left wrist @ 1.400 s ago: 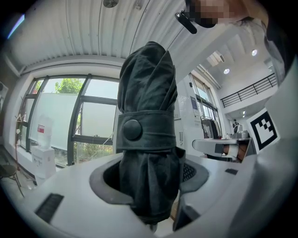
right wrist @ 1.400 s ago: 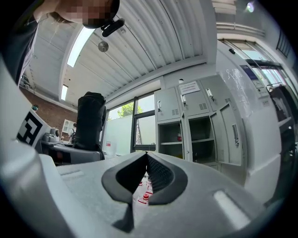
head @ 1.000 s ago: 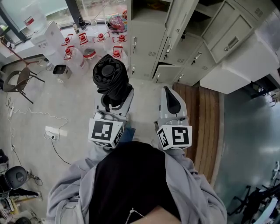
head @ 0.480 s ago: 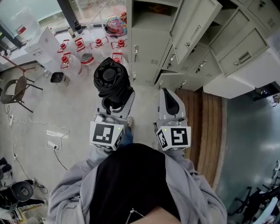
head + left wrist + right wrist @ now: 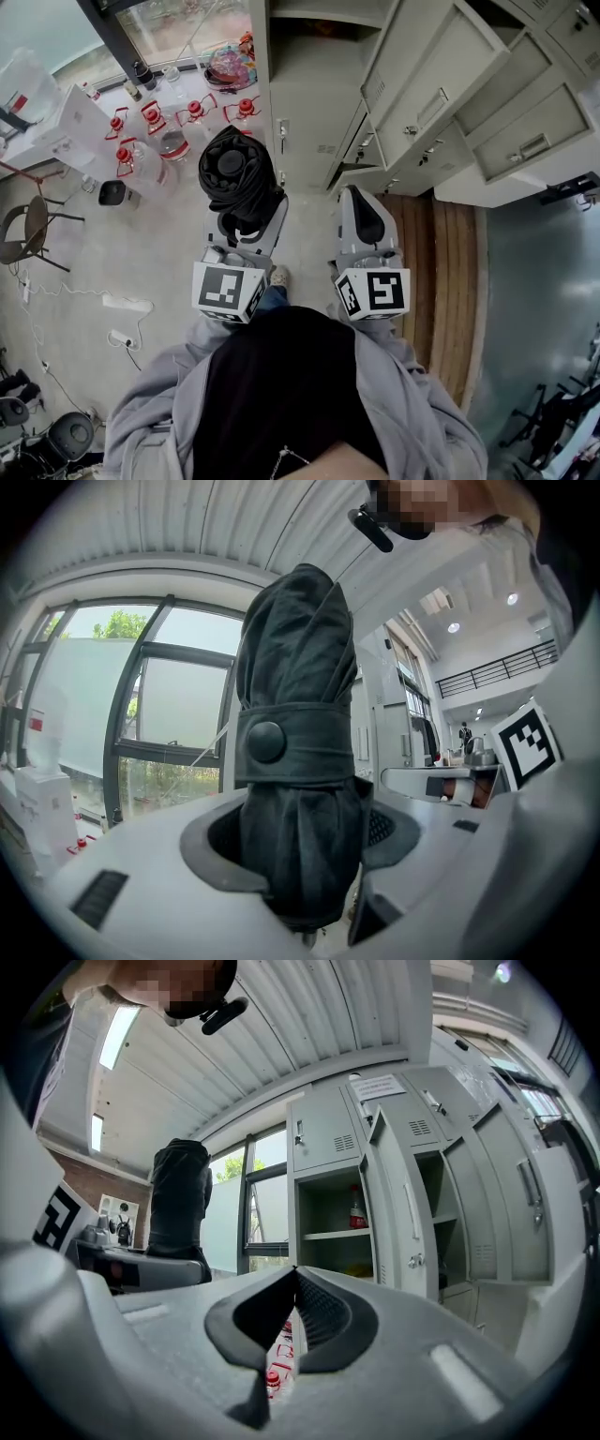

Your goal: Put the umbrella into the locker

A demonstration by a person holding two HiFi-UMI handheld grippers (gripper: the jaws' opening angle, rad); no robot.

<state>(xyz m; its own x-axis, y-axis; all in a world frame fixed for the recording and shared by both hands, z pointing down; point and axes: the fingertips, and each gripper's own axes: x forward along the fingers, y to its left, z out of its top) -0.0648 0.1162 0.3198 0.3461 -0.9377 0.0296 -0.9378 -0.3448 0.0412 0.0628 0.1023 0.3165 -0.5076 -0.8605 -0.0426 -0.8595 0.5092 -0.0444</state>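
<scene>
Left gripper (image 5: pixel 246 217) clamps the folded umbrella (image 5: pixel 236 178) upright, likely so it clears the open locker (image 5: pixel 314 56) ahead; right gripper (image 5: pixel 364 217) is closed together, empty, kept clear.

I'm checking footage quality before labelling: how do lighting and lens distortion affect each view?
Head view: even daylight, sharp, with the lockers splaying outward toward the frame edges. Left gripper view: strong fisheye, and the bright window backlights the dark umbrella. Right gripper view: fisheye bends the lockers' straight edges, with black vignetting in the corners.
</scene>
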